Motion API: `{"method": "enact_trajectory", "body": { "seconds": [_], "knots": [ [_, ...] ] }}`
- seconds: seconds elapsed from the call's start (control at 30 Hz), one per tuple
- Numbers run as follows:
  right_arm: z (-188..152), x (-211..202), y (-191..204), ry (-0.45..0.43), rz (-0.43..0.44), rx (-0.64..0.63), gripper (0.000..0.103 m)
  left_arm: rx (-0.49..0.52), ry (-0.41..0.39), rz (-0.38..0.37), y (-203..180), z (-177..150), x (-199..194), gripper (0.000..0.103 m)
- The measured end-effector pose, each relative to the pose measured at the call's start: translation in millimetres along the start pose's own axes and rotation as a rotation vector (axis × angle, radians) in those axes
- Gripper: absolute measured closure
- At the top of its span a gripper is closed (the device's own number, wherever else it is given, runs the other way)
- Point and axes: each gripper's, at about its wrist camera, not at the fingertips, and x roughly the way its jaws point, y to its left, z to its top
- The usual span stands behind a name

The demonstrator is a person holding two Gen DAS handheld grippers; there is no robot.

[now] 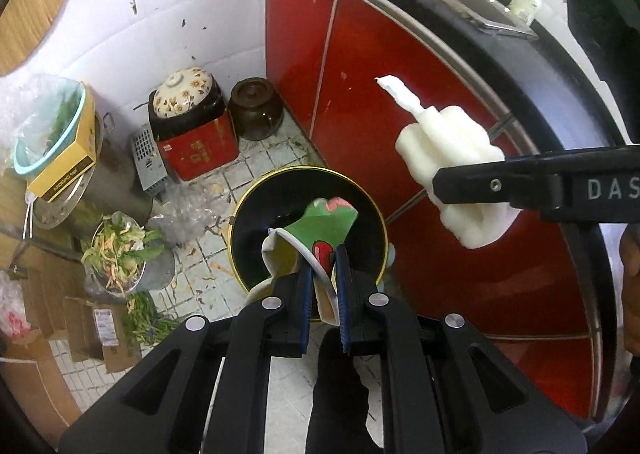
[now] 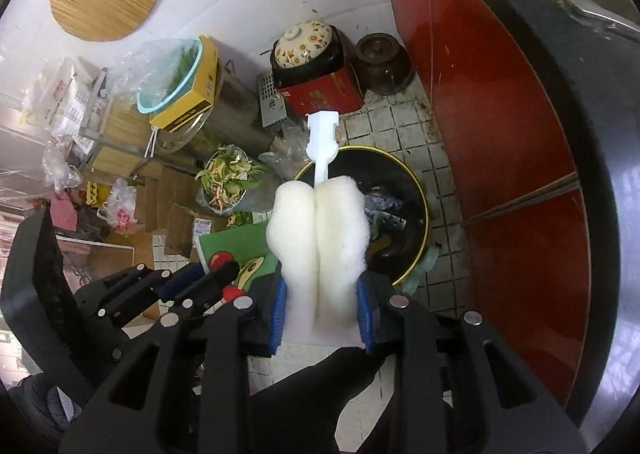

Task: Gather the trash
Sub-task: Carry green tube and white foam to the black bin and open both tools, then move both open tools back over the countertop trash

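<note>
White sponge head point(image 2: 320, 230) with plastic stem, clamped between blue pads of right gripper point(image 2: 322, 314), hanging above black trash bin point(image 2: 416, 190) with yellow rim. Green printed wrapper point(image 1: 320, 222) pinched tight in left gripper point(image 1: 325, 286), jaws nearly together, directly over bin mouth. Wrapper's print unreadable, lower part hidden behind fingers. Bin contents dark, hard to make out; near rim covered by sponge in right view. Vegetable scraps point(image 1: 118, 246) heaped in metal pot beside bin. Red cabinet point(image 1: 360, 54) cut off at frame edge.
</note>
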Motion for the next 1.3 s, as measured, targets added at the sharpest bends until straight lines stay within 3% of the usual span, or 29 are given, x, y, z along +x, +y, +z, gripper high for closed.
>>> {"method": "enact_trajectory", "body": {
  "seconds": [0.1, 0.13, 0.17, 0.2, 0.23, 0.4, 0.6, 0.73, 0.83, 1.0, 1.1, 1.3],
  "knots": [
    [4, 5, 1, 0.001, -0.013, -0.01, 0.065, -0.01, 0.01, -0.017, 5, 1, 8, 0.091],
    [5, 7, 0, 0.005, -0.005, -0.011, 0.048, -0.016, 0.018, -0.028, 7, 2, 12, 0.083],
    [8, 10, -1, 0.008, -0.023, -0.01, 0.028, -0.022, 0.021, -0.033, 10, 2, 16, 0.072],
    [10, 10, -4, 0.002, -0.035, -0.009, 0.025, -0.038, 0.024, -0.031, 14, 2, 20, 0.039],
    [12, 10, -6, -0.01, -0.034, -0.005, 0.025, -0.059, 0.017, -0.026, 20, 2, 22, 0.027],
    [12, 6, -18, -0.007, -0.023, 0.013, 0.025, -0.084, 0.009, -0.012, 25, 2, 22, 0.027],
    [-1, -12, -25, -0.017, -0.015, 0.029, 0.025, -0.028, 0.002, -0.004, 14, 0, 7, 0.026],
    [-16, -44, -31, -0.058, -0.018, 0.054, 0.017, 0.029, -0.009, 0.022, -8, 8, -15, 0.012],
    [-33, -86, -43, -0.13, -0.037, 0.08, 0.015, 0.068, -0.027, 0.012, -31, 18, -35, 0.008],
    [-84, -187, -89, -0.319, -0.129, 0.192, 0.013, 0.259, -0.062, -0.106, -116, 35, -66, 0.007],
    [-130, -247, -128, -0.419, -0.248, 0.298, 0.012, 0.427, -0.07, -0.197, -186, 41, -77, 0.007],
    [-256, -341, -208, -0.57, -0.457, 0.636, 0.012, 0.767, -0.114, -0.385, -331, 31, -102, 0.007]
  ]
}}
